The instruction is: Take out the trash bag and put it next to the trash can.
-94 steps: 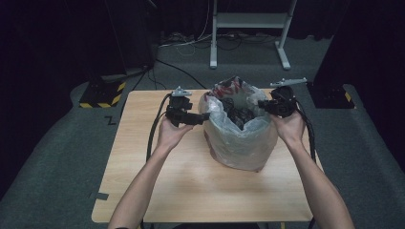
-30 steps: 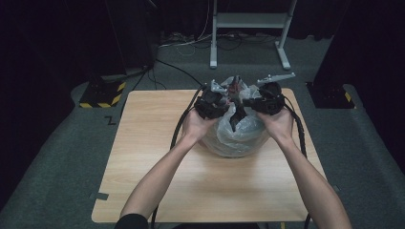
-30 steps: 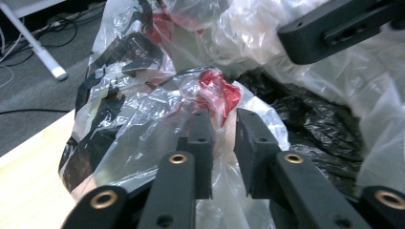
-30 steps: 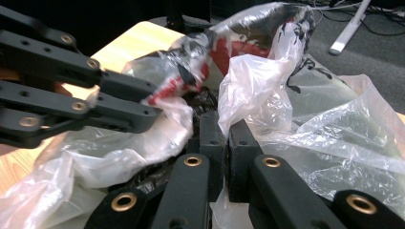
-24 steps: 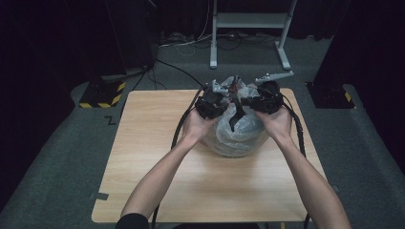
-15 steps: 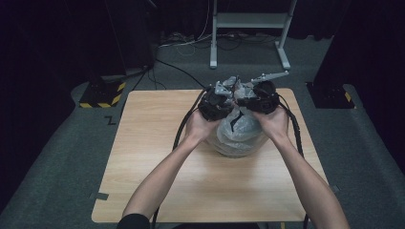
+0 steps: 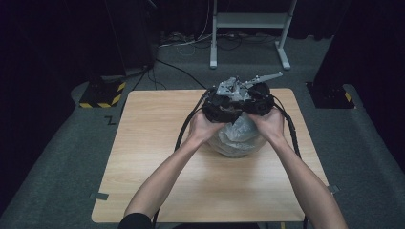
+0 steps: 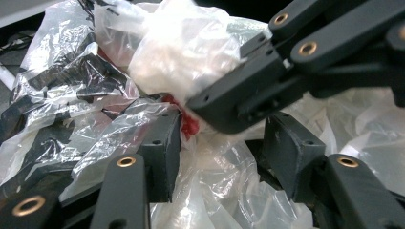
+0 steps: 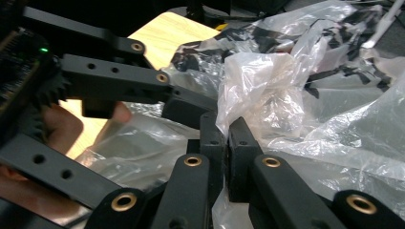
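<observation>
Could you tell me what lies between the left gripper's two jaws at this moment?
In the left gripper view, crumpled clear plastic of the bag fills the gap between the open jaws of the left gripper, and the right gripper reaches in just above.

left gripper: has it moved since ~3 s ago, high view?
Yes. The left gripper has moved right along the wooden table, from beside the plastic bag to over its top, meeting the right gripper.

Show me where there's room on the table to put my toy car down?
The wooden table is bare along its left side, beside the left forearm, and between both forearms near the front edge. It's crowded at the back middle, where the plastic bag sits under the left gripper and right gripper.
</observation>
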Demonstrator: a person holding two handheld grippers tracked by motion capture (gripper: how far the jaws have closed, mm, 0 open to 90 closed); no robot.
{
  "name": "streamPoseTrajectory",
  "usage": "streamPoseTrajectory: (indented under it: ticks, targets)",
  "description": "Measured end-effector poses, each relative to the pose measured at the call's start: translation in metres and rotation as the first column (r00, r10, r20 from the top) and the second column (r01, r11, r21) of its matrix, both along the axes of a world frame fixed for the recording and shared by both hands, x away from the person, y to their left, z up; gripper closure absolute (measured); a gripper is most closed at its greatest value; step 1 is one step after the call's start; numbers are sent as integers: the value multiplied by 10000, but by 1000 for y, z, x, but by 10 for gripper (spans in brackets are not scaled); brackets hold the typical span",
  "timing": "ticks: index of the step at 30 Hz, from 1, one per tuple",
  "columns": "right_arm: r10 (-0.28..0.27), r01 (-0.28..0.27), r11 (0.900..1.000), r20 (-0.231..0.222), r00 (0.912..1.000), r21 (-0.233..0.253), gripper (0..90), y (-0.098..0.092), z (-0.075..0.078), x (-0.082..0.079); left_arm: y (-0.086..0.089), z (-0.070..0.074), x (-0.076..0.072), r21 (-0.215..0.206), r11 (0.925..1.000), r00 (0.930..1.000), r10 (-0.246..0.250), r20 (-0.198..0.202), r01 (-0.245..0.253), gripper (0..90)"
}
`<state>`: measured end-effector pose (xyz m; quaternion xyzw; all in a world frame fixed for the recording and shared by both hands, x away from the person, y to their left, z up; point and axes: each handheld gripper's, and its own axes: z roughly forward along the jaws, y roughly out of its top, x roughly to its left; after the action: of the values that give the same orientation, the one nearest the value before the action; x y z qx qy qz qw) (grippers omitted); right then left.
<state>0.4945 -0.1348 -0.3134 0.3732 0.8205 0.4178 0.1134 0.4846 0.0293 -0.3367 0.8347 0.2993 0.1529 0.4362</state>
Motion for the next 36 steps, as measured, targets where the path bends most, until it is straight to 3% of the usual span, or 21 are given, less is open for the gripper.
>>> streamPoseTrajectory:
  ticks: [6, 10, 12, 18, 24, 29, 36]
  targets:
    - [94, -93, 9999, -102, 9999, 108, 875, 3, -1, 0, -2, -1, 0, 240, 9994, 9997, 236, 117, -239, 589]
    - [24, -22, 9998, -102, 9999, 207, 856, 2, -1, 0, -5, -1, -2, 613, 9975, 9989, 332, 331, -352, 671]
    - [-71, 73, 9996, -76, 9999, 262, 824, 1, -1, 0, -6, -1, -3, 707, 9968, 9986, 347, 408, -375, 723]
    - [-653, 653, 9968, -2, 9979, 468, 613, -8, 1, 0, -7, 0, -3, 1018, 9939, 9981, 384, 473, -430, 855]
    - [-998, 996, 9935, 6, 9950, 549, 501, -17, -4, 1, -9, -1, -2, 1122, 9928, 9985, 389, 385, -430, 881]
    - [-1188, 1172, 9922, 381, 9922, 422, 408, -23, 0, -3, -5, 2, -1, 1089, 9928, 9981, 456, 405, -497, 888]
    - [-1441, 1401, 9883, 679, 9872, 595, 352, -37, 2, -8, -2, 8, 1, 1088, 9926, 9980, 494, 400, -535, 892]
